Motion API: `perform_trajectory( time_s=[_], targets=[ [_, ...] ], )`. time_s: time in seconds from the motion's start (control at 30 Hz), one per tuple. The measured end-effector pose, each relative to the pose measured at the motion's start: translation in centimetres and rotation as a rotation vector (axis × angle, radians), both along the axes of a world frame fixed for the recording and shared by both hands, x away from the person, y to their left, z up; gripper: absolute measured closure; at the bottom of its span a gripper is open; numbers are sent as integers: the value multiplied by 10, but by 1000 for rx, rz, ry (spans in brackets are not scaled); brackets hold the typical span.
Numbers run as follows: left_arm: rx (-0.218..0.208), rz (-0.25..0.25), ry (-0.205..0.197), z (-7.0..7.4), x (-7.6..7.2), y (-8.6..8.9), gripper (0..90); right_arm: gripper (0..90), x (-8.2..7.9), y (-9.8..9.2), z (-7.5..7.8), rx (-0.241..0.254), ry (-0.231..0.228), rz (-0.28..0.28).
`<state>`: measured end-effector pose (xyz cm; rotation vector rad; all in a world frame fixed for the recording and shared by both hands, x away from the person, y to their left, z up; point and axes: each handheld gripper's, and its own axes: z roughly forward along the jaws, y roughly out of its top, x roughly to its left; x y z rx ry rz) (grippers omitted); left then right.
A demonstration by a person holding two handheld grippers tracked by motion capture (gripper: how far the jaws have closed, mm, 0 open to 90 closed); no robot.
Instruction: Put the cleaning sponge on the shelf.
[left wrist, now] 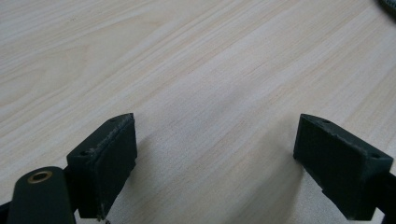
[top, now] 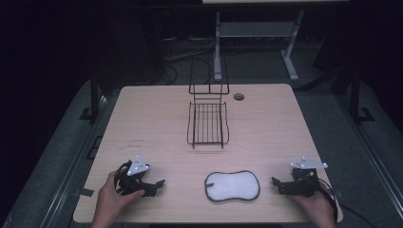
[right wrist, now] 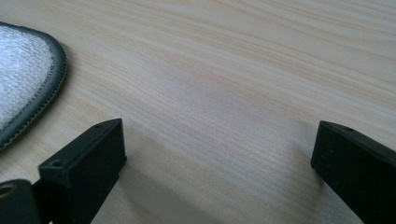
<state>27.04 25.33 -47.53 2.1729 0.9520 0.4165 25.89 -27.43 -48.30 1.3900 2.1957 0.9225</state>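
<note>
A white oval mat with a dark stitched rim point(top: 232, 185) lies flat near the table's front edge, between the two hands. My left gripper point(top: 157, 186) rests on the wood to the mat's left, held by a hand, its jaws wide apart with bare table between them point(left wrist: 215, 158). On the mat's right, my right gripper point(top: 277, 184) also sits low on the table, open, with nothing between its jaws point(right wrist: 219, 168). The mat's rim point(right wrist: 51, 88) shows at the left of the right gripper view, apart from the jaws.
A black wire rack point(top: 207, 123) with an upright back stands at the table's middle, behind the mat. A round cable hole point(top: 238, 97) sits near the far edge of the light wooden table point(top: 142, 118). A desk frame point(top: 256, 33) stands beyond on the dark floor.
</note>
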Motion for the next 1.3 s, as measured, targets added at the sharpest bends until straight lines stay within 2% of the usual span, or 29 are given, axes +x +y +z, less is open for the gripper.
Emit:
perform_trajectory(
  time_s=[0.1, 0.13, 0.17, 0.23, 0.27, 0.3, 0.33, 0.37, 0.43, 0.5, 0.53, 0.57, 0.6, 0.63, 0.67, 0.7, 0.73, 0.77, 0.8, 0.83, 0.9, 1.03, 1.13, 1.3],
  targets=[
    [0, 0, 1, 0, 0, 0, 124, 42, 0, 0, 0, -1, 2, 1],
    [1, 0, 1, 0, 0, 0, 124, 111, 0, 0, 3, -3, 6, 12],
    [1, 0, 1, 0, 0, 0, 124, 111, 0, 0, 3, -3, 6, 12],
    [1, 0, 1, 0, 0, 0, 124, 176, -2, -1, 6, 3, 11, 19],
    [1, 0, 1, 0, 0, 0, 124, 256, -2, -1, 9, 32, 29, 32],
    [1, 0, 1, 0, 0, 0, 124, 256, -2, -1, 9, 32, 29, 32],
    [1, 0, 1, 0, 0, 0, 124, 321, -4, 0, 12, 51, 18, 44],
    [1, 0, 1, 0, 0, 0, 124, 321, -4, 0, 12, 51, 18, 44],
    [1, 0, 1, 0, 0, 0, 124, 425, -6, 2, 15, 71, 10, 63],
    [1, 0, 1, 0, 0, 0, 124, 529, -9, 4, 18, 107, 6, 93],
    [1, 0, 1, 0, 0, 0, 124, 622, -11, 8, 21, 114, 7, 125],
    [1, 0, 1, 0, 0, 0, 124, 622, -11, 8, 21, 114, 7, 125],
    [1, 1, 1, 0, 0, 0, 124, 711, -13, 13, 24, 118, 13, 147],
    [1, 1, 1, 0, 0, 0, 124, 711, -13, 13, 24, 118, 13, 147],
    [1, 1, 1, 0, 0, 0, 124, 791, -14, 19, 25, 115, 14, 179],
    [1, 1, 1, 0, 0, 0, 124, 791, -14, 19, 25, 115, 14, 179],
    [1, 1, 1, 0, 0, 0, 124, 848, -15, 24, 26, 118, 19, 213],
    [1, 1, 1, 0, 0, 0, 124, 848, -15, 24, 26, 118, 19, 213],
    [0, 1, 1, 0, 0, 0, 124, 895, -16, 29, 28, 126, 22, 242],
    [0, 2, 1, 0, 0, 0, 124, 895, -16, 29, 28, 126, 22, 242],
    [1, 2, 1, 0, 0, 0, 124, 898, -16, 36, 31, 147, 22, 279],
    [1, 2, 1, 0, 0, 0, 124, 899, -17, 50, 35, 154, 24, 342],
    [0, 2, 1, 0, 0, 0, 124, 898, -15, 63, 39, 184, 28, 390],
    [1, 2, 1, 0, 0, 0, 124, 899, -12, 77, 41, 183, 22, 429]
  ],
)
